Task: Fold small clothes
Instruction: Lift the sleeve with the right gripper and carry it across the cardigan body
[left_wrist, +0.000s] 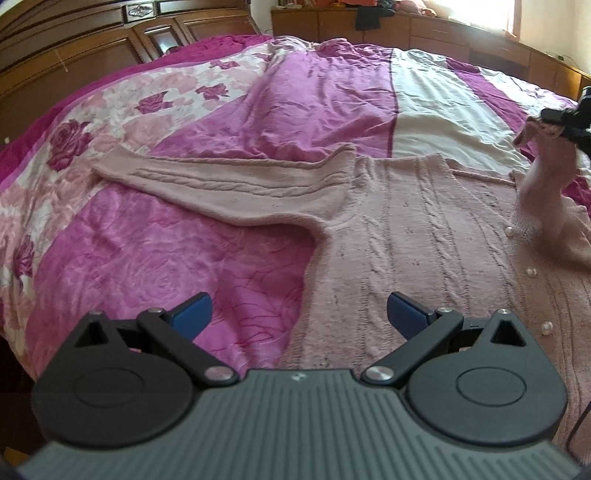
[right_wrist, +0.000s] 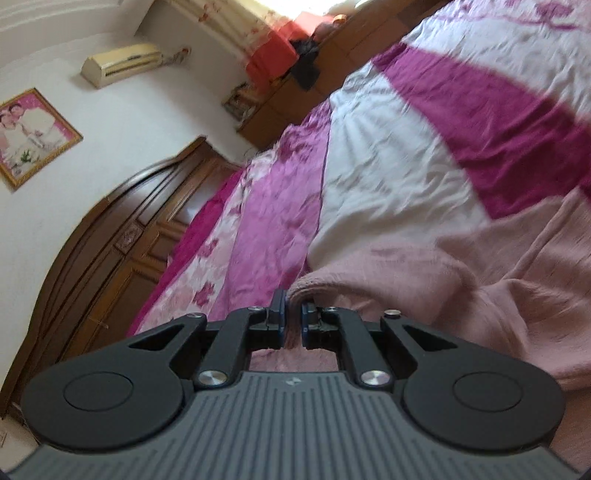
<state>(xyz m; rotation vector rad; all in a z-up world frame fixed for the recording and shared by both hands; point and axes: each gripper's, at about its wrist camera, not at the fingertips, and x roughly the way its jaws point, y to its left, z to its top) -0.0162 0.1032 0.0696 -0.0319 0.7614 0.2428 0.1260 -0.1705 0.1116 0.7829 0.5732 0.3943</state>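
My left gripper (left_wrist: 299, 314) hangs with its blue-padded fingers (left_wrist: 192, 312) spread wide and nothing between them, low over the near hem of the pink knitted cardigan (left_wrist: 406, 236). One finger sits above the bedspread (left_wrist: 166, 258), the other above the knit. The cardigan lies flat on the bed, its body running away from me in cable-stitch ribs, with a row of small pearly buttons (left_wrist: 530, 272) down its right side. One sleeve (left_wrist: 221, 184) is laid out flat to the left, across the magenta rose print.

My right gripper (right_wrist: 291, 321) is clamped down on a fold of that same pink knit (right_wrist: 461, 280), the pads nearly meeting with the fabric's rolled edge pinched between them (this view is tilted and somewhat blurred). From the left wrist camera, that gripper (left_wrist: 565, 118) shows at the far right edge, raised above the bed with the cardigan's other sleeve (left_wrist: 543, 184) drawn up from the surface and hanging below it.

Beyond the garment the bedspread stretches in bands of pink, white (left_wrist: 436, 110) and deep magenta. At the back stand the carved wooden headboard (left_wrist: 74, 55) and a low wooden cabinet (left_wrist: 406, 29) with clothes piled on top. In the right wrist view a framed photograph (right_wrist: 29, 136) and an air conditioner (right_wrist: 122, 62) hang on the white wall.
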